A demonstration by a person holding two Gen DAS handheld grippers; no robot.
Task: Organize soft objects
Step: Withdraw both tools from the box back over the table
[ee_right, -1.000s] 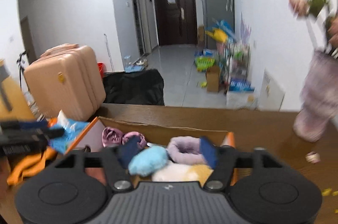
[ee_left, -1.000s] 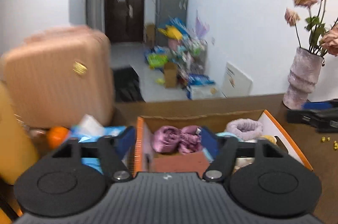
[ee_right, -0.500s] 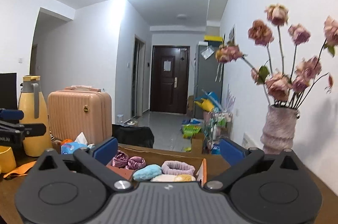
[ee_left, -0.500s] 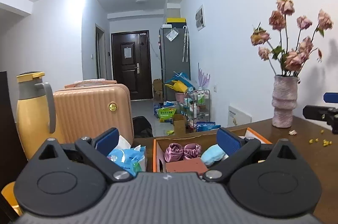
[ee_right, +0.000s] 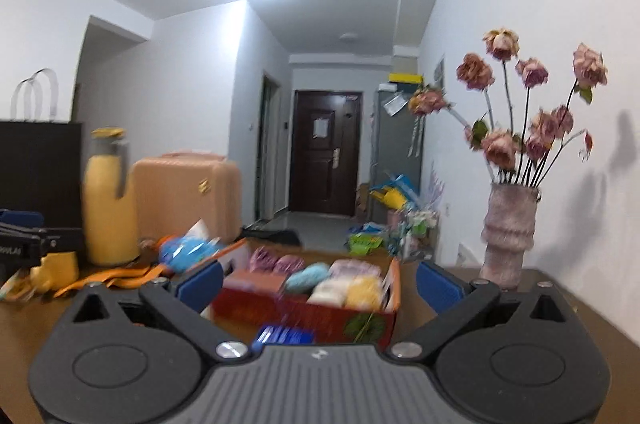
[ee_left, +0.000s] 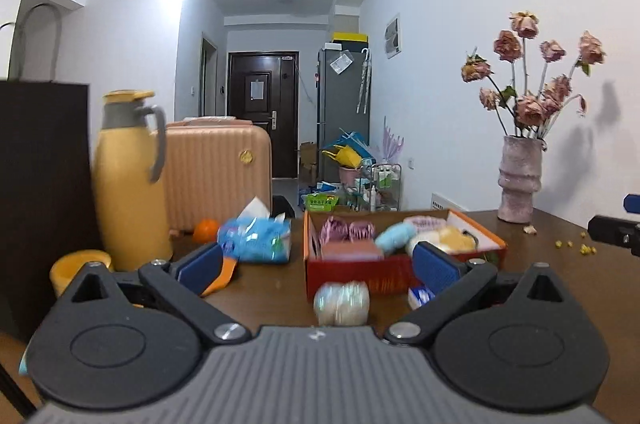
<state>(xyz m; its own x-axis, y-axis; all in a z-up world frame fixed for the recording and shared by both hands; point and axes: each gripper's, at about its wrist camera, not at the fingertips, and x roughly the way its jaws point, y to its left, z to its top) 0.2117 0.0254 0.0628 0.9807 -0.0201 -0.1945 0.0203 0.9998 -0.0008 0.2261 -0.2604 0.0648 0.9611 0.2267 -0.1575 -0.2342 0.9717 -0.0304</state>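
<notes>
Both left tongs (ee_left: 318,264) and right tongs (ee_right: 319,282) spread wide with nothing gripped, facing the orange box (ee_left: 404,274) of soft things on the table (ee_left: 560,264), a whitish roll (ee_left: 341,303) just before it, vase (ee_left: 519,179) to its right.

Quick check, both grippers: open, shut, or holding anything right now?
Left gripper: open, holding nothing.
Right gripper: open, holding nothing.

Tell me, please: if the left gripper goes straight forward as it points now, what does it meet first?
Probably the pale wrapped bundle on the table, directly before the open left gripper. Behind it stands the red box of soft things. Depth is unclear here.
</notes>
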